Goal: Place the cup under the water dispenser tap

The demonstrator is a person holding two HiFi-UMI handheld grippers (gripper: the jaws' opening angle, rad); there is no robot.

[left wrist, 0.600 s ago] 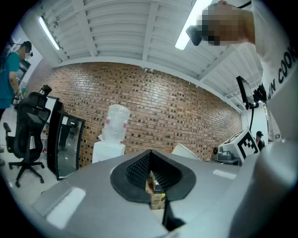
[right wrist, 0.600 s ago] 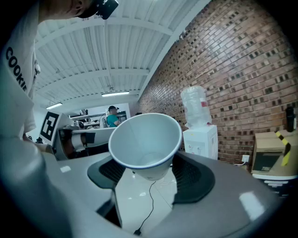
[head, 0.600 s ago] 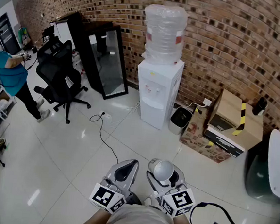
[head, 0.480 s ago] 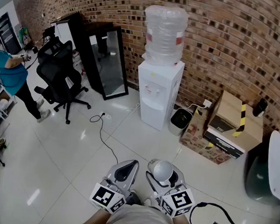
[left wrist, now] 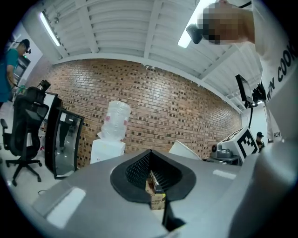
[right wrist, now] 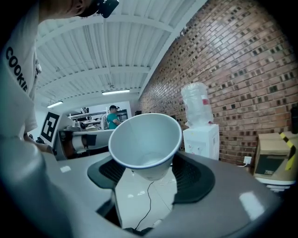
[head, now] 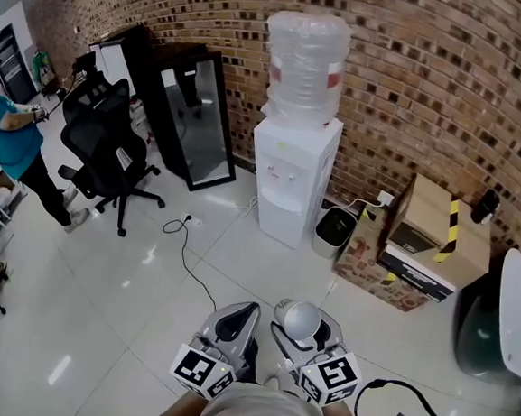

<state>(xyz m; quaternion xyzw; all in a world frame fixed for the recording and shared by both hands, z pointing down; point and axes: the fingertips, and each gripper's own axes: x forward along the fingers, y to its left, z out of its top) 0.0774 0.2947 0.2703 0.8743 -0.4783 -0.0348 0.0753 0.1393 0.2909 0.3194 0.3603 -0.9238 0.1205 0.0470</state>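
head view: a white water dispenser (head: 292, 183) with a clear plastic bottle (head: 307, 62) on top stands at the far edge of the white tiled floor (head: 128, 272), against the red brick wall (head: 417, 71). along the same edge, to its right, are a small black bin (head: 334, 229) and brown cardboard boxes (head: 431, 228). to its left a black-framed glass panel (head: 196, 115) leans on the wall. a black office chair (head: 104, 135) stands further out on the floor, and a person in a teal shirt (head: 13, 136) is near the left edge. a thin black cable (head: 192, 265) lies on the tiles. both tools are low, close to the person's body and well apart from the dispenser. the left gripper (head: 244, 314) comes to a closed point. the right gripper (head: 303, 326) carries a white paper cup (head: 301, 313).

left gripper view: the left gripper (left wrist: 150, 160) has its black ribbed pads (left wrist: 135, 169) brought together, with only a thin slit and nothing between them. the dispenser (left wrist: 108, 148) is far behind, at the wall.

right gripper view: the right gripper (right wrist: 151, 168) stands wide, and its two jaws press on the lower part of the cup (right wrist: 145, 137). the cup is tilted, its empty mouth towards the camera. it is in the air above the floor, not at the dispenser (right wrist: 201, 139), which is far behind it on the right.
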